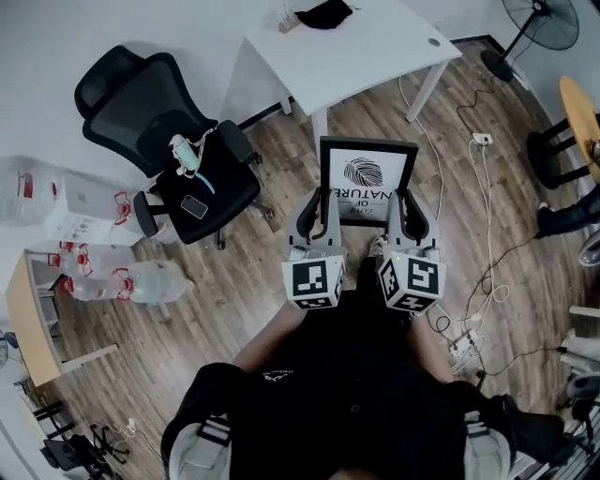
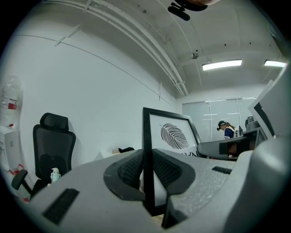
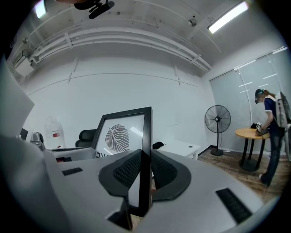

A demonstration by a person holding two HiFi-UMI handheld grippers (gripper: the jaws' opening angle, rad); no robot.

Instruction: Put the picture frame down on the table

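Note:
A black picture frame [image 1: 367, 178] with a leaf print is held upright in the air between both grippers, above the wooden floor and short of the white table [image 1: 347, 52]. My left gripper [image 1: 321, 208] is shut on the frame's left edge [image 2: 147, 154]. My right gripper [image 1: 405, 211] is shut on its right edge [image 3: 145, 154]. The leaf print [image 2: 175, 134] faces me in the left gripper view, and the same leaf print [image 3: 119, 136] shows in the right gripper view. The table's top lies just beyond the frame.
A black office chair [image 1: 173, 141] with a phone and small items on its seat stands to the left. A dark object [image 1: 323, 13] lies on the table's far side. Cables and a power strip [image 1: 466, 342] run along the floor at right. A fan [image 1: 544, 23] stands far right.

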